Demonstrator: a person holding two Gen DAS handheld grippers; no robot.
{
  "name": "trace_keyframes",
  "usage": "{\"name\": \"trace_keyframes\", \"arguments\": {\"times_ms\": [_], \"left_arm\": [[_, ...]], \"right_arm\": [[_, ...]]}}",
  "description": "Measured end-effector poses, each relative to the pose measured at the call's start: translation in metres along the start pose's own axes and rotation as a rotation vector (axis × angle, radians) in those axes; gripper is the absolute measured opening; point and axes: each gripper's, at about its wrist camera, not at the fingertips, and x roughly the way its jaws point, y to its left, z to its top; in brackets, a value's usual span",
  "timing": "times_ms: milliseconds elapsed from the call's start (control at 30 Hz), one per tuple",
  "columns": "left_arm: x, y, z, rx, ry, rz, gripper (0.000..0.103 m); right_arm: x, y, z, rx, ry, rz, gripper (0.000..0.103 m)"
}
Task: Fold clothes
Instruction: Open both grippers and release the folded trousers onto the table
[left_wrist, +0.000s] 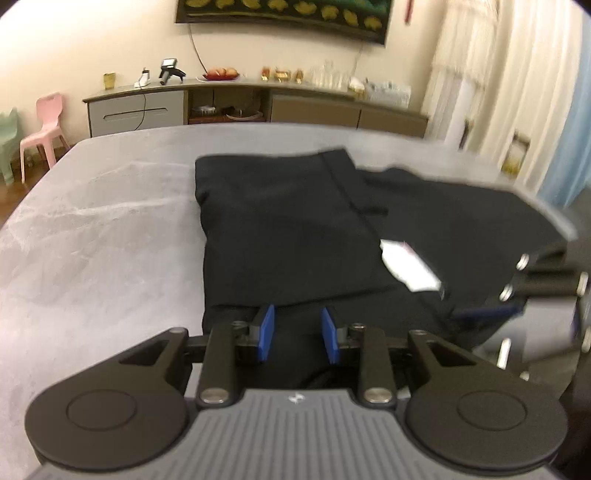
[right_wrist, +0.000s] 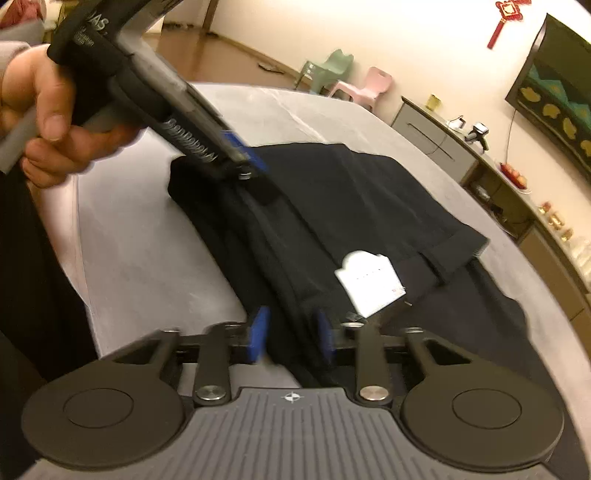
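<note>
Trousers (right_wrist: 332, 192), black, half-folded, mid-frame on grey bed (left_wrist: 92, 221); left gripper (left_wrist: 298, 334) and right gripper (right_wrist: 290, 334) each narrowly parted, pinching the near hem; best lifted together, evenly, keeping edges aligned with white tag (right_wrist: 369, 284) tucked inside.

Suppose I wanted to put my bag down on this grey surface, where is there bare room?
The widest bare stretch of the grey surface lies left of the black garment in the left wrist view, running to the far edge near the sideboard. The near edge is crowded: the left gripper and right gripper both sit on the garment there, beside its white tag.
</note>
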Motion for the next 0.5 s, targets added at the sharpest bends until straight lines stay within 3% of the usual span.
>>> {"name": "trace_keyframes", "arguments": {"times_ms": [133, 200, 233, 333, 400, 500], "left_arm": [[0.001, -0.018, -0.001, 0.102, 0.004, 0.059, 0.028], [-0.006, -0.019, 0.002, 0.087, -0.018, 0.05, 0.027], [-0.014, -0.02, 0.005, 0.082, -0.054, 0.024, 0.028], [-0.022, -0.027, 0.01, 0.091, -0.115, 0.006, 0.03], [-0.009, -0.03, 0.012, 0.098, -0.081, 0.059, 0.03], [0.015, -0.034, 0.014, 0.119, -0.014, 0.123, 0.03]], "right_arm": [[0.001, -0.011, -0.013, 0.021, 0.038, 0.027, 0.016], [-0.009, -0.028, -0.018, 0.106, 0.048, 0.136, 0.016], [-0.014, -0.043, -0.022, 0.154, 0.045, 0.135, 0.016], [-0.027, -0.095, -0.041, 0.294, 0.029, 0.05, 0.019], [-0.031, -0.134, -0.056, 0.386, 0.034, -0.021, 0.019], [-0.018, -0.201, -0.093, 0.523, 0.111, -0.145, 0.019]]}}
